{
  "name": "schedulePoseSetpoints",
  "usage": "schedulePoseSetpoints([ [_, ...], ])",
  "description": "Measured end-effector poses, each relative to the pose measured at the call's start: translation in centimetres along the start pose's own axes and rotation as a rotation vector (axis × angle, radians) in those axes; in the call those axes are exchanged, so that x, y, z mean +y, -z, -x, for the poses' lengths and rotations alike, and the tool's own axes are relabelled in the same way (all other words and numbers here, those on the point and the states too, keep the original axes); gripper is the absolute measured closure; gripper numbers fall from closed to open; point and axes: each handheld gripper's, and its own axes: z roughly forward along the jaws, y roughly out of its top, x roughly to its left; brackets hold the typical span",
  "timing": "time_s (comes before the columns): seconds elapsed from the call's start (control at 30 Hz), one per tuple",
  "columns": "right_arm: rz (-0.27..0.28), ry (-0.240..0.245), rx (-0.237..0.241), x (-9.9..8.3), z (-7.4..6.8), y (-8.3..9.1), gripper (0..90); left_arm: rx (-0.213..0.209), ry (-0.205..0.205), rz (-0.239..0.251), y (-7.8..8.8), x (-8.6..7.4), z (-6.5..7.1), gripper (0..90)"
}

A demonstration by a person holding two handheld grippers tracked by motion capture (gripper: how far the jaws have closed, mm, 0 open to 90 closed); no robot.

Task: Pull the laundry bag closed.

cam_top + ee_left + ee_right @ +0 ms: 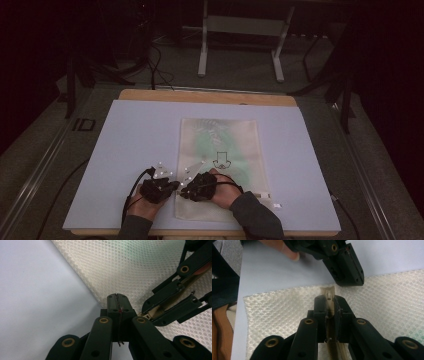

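Zipper work at the mesh pouch's [220, 165] near-left corner, on the pale mat [125, 150].

Right tongs [329, 298] clamp the zipper pull [329, 294], zipper track [334, 350] running back between the jaws. Left tongs [117, 300], closed just beside them, pinch the pouch edge, likely anchoring the fabric so the pull can slide without bunching.

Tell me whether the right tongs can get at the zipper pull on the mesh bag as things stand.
Yes, it seems so: the right tongs are shut on the zipper pull at the mesh bag edge, while the left tongs clamp the bag beside it, not blocking.
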Motion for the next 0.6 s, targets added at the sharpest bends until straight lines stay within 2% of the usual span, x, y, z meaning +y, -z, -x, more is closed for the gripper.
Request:
schedulePoseSetpoints([
  [0.33,-0.009,0.004,-0.001,-0.90,0.19,0.77,82.3,0.005,-0.005,0.009,0.07,-0.11,0.06,89.6],
  [0.47,-0.017,0.007,-0.004,-0.82,0.15,0.76,82.3,-0.005,0.008,0.014,0.20,-0.09,-0.01,89.2],
  [0.6,-0.016,0.007,-0.003,-0.84,0.15,0.76,82.2,-0.040,0.018,0.040,0.79,-0.13,0.26,89.0],
])
